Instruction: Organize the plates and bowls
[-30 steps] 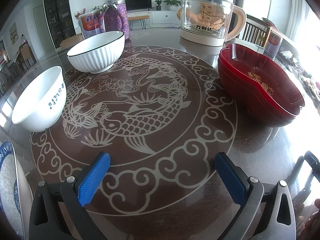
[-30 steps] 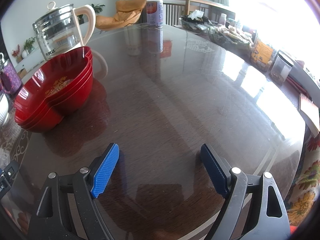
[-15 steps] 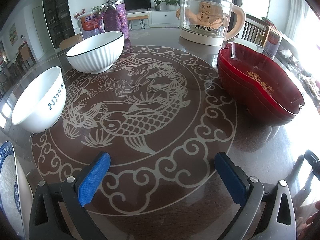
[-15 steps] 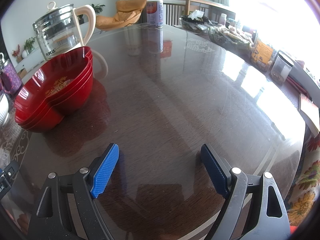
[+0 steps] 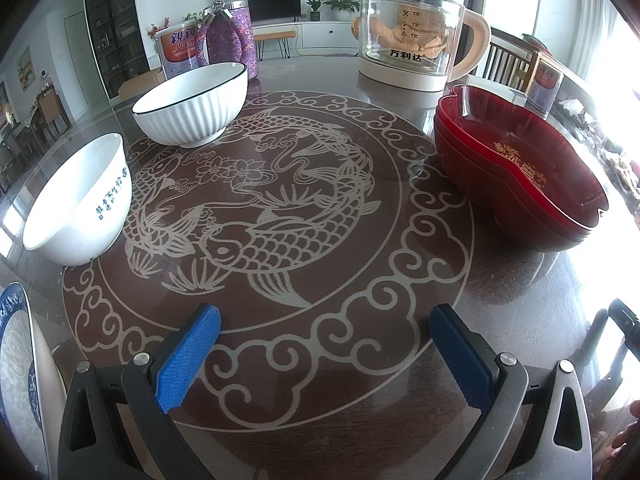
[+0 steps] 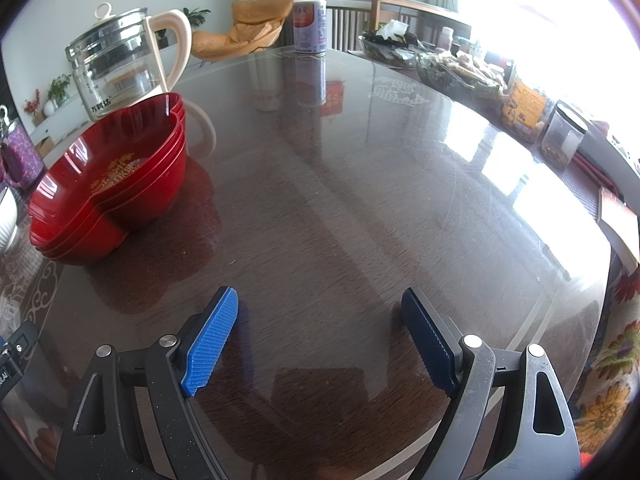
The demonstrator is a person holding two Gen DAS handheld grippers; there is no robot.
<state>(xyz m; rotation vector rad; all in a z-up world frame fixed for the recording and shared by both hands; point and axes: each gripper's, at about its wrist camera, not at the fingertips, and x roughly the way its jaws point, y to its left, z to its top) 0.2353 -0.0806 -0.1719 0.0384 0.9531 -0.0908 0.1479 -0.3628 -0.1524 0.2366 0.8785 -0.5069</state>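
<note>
A stack of red heart-shaped bowls (image 5: pixel 516 168) sits at the right of the left wrist view and at the left of the right wrist view (image 6: pixel 108 184). A white ribbed bowl with a dark rim (image 5: pixel 192 104) stands at the back left. A plain white bowl with blue marks (image 5: pixel 80 200) stands left of it. A blue-and-white plate (image 5: pixel 16 368) shows at the left edge. My left gripper (image 5: pixel 324 356) is open and empty over the fish pattern. My right gripper (image 6: pixel 320 340) is open and empty over bare table.
A glass kettle (image 5: pixel 412 32) stands at the back, also in the right wrist view (image 6: pixel 120 68). A purple jar (image 5: pixel 230 28) and a tin (image 5: pixel 178 50) stand behind the ribbed bowl. Another tin (image 6: pixel 310 26) and snack trays (image 6: pixel 460 72) line the table's far right.
</note>
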